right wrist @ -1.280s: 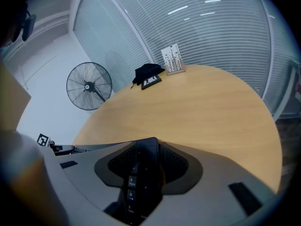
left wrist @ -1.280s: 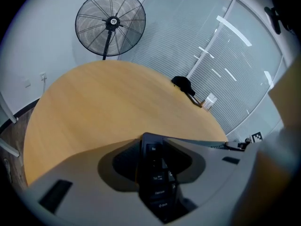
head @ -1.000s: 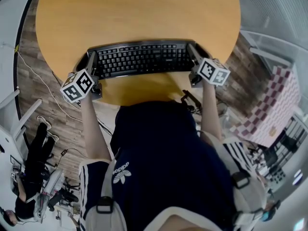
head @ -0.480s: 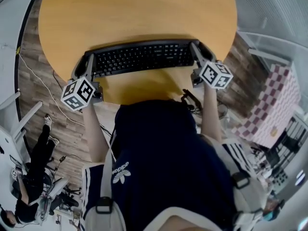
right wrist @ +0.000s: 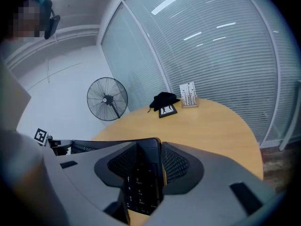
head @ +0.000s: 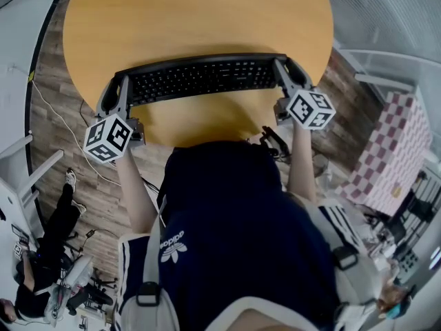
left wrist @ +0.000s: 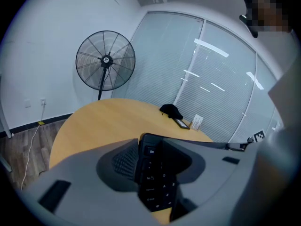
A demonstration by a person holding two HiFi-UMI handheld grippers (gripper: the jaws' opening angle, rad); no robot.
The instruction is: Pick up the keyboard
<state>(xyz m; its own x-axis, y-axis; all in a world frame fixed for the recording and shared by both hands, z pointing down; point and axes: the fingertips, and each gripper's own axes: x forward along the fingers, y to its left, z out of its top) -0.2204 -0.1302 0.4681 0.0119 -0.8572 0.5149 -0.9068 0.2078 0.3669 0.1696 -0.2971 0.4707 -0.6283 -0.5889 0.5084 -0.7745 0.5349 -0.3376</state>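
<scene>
A black keyboard [head: 203, 78] runs crosswise over the near part of the round wooden table [head: 200, 12]. My left gripper [head: 118, 94] is shut on its left end and my right gripper [head: 284, 74] is shut on its right end. The keyboard seems held a little above the tabletop, with a shadow beneath it. In the left gripper view the keyboard's end with its keys [left wrist: 155, 178] sits clamped between the grey jaws of the left gripper [left wrist: 153, 159]. The right gripper view shows the number-pad end [right wrist: 141, 178] pinched inside the right gripper [right wrist: 146, 159].
On the table's far side lie a black cloth [right wrist: 163, 100], a small picture frame [right wrist: 168, 110] and a white card holder [right wrist: 188, 95]. A standing fan [left wrist: 105, 60] is beyond the table. Blinds cover glass walls. A checkered board [head: 389, 157] stands at the right.
Both grippers and the keyboard have moved away from the person's body, farther over the table. The grips on both ends are unchanged.
</scene>
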